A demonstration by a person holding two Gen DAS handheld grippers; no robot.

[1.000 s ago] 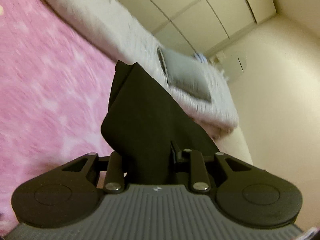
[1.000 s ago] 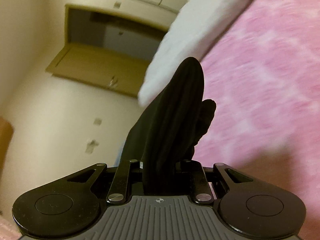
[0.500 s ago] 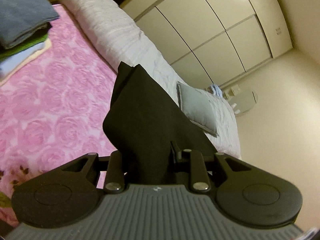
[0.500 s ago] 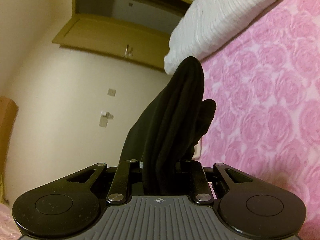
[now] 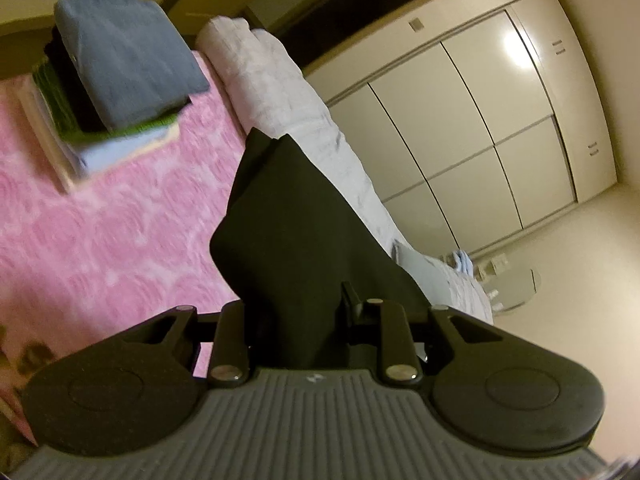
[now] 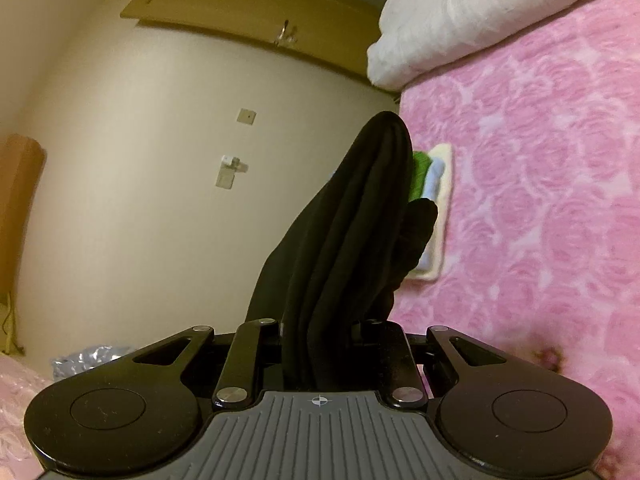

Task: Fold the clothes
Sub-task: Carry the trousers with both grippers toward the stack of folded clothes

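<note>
Carrying step, by the look of it: black garment (image 5: 296, 232) lifted clear of the pink rose-patterned bed (image 5: 100, 248), pinched at two places. Left gripper (image 5: 304, 320) with jaws clamped on one bunch of the dark cloth; right gripper (image 6: 320, 332) with jaws clamped on another, thicker gathered bunch (image 6: 352, 232). Actual pads buried in fabric, so grip depth impossible to read.

To do it well: keep both pinches firm and level, spread the two holds apart until the cloth between hangs taut and flat, then lower onto a bare stretch of the bed rather than onto the stack of folded clothes (image 5: 120, 72). Worth keeping well off that stack, topped by a grey-blue piece and lying near the far edge of the bed beside the white rolled quilt (image 5: 288, 120); a trailing hem could drag it askew. Slow set-down, nearer edge first, to avoid trapped wrinkles.

Orientation: in each wrist view the cloth rises from between the jaws straight forward along the fingers, narrowing to a folded tip. Long axis of the whole garment not readable, the span between the two holds being outside both views; probably running hold to hold, with the rest hanging below.
</note>
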